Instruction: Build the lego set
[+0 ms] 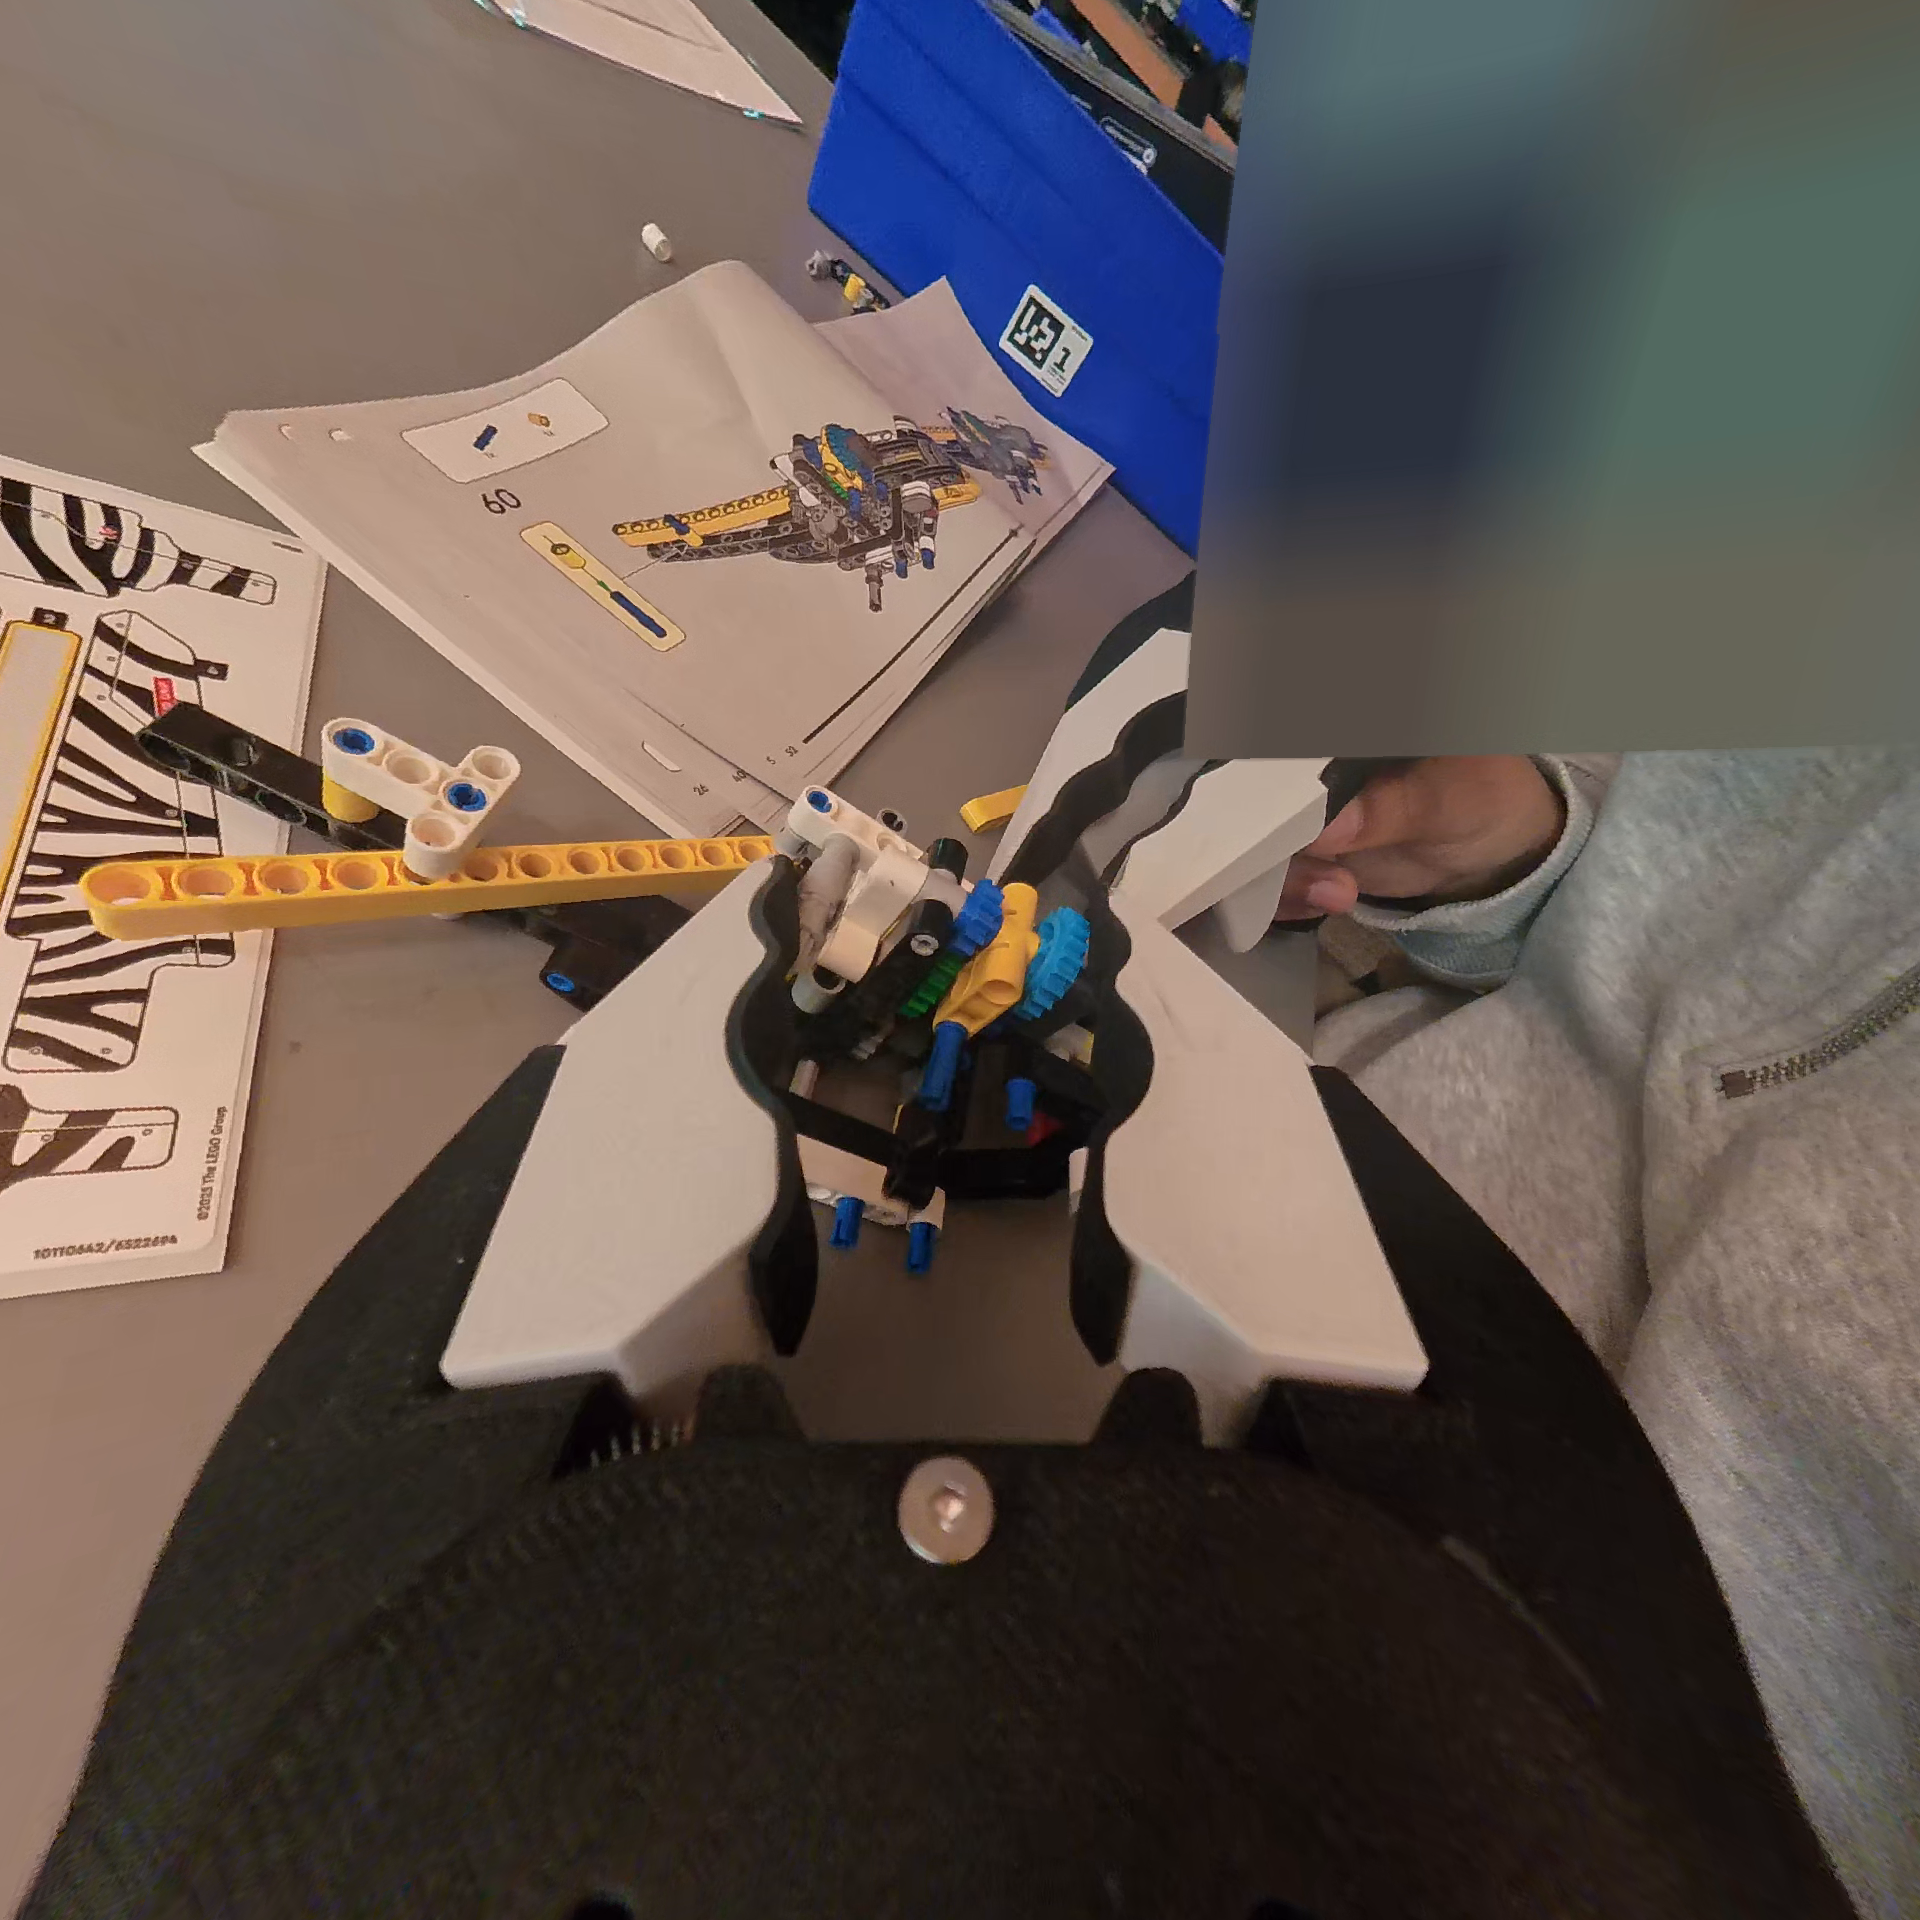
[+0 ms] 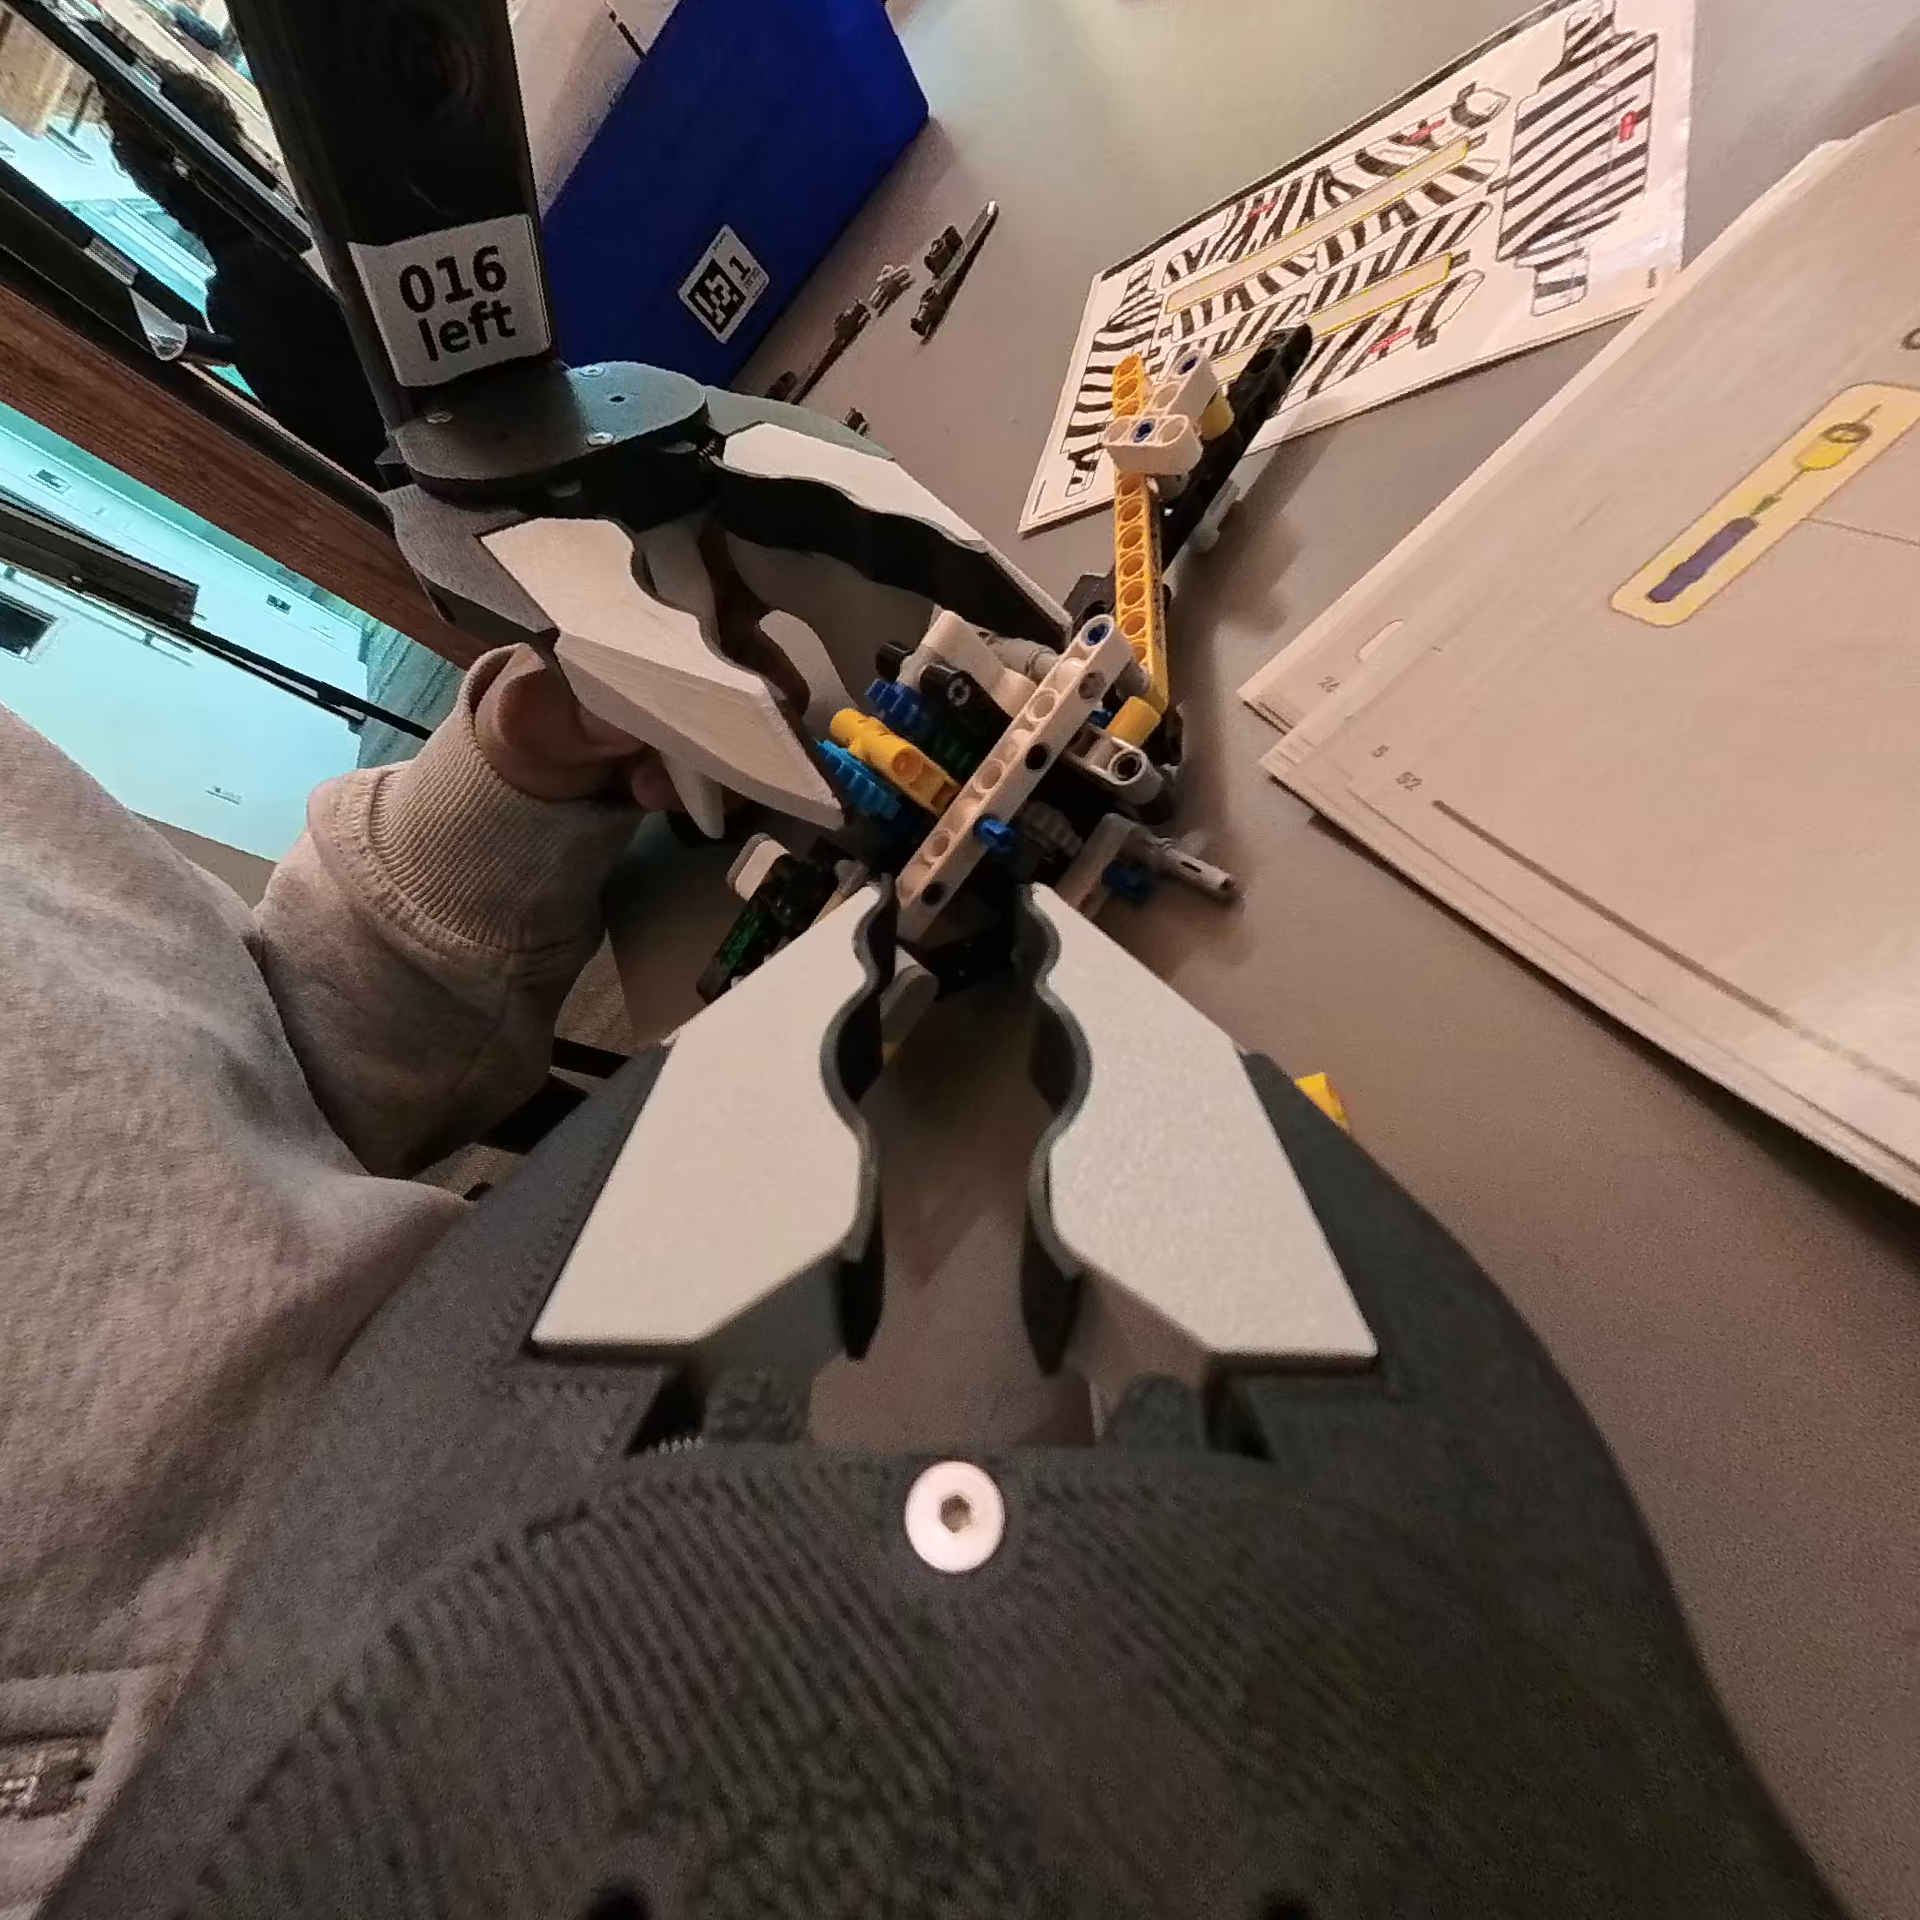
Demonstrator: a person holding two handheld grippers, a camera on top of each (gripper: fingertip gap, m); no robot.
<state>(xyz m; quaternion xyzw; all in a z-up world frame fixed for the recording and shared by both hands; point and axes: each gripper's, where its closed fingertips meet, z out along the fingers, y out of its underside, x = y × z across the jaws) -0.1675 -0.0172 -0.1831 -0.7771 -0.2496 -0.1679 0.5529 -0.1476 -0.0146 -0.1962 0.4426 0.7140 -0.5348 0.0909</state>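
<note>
Both hand-held grippers are closing in on the same half-built lego model, which is sitting low over the grey bench near its front edge. Closest in, the left hand-held gripper is clamping its fingers around the model's cluster of gears and pins, while the right hand-held gripper is pinching the model's dark lower end just beneath a white beam. A long yellow beam is sticking out sideways from the model, reaching over the striped sticker sheet. My worry is leverage: if either gripper twists, that long beam could swing, snag the sheet or pop loose at its joint, and the small blue pins hanging below could shake free. The two grippers are also crowding each other, so their fingers may collide. An open instruction booklet is lying just behind, a blue bin is standing farther back, and a few loose pieces are lying scattered near it.
</note>
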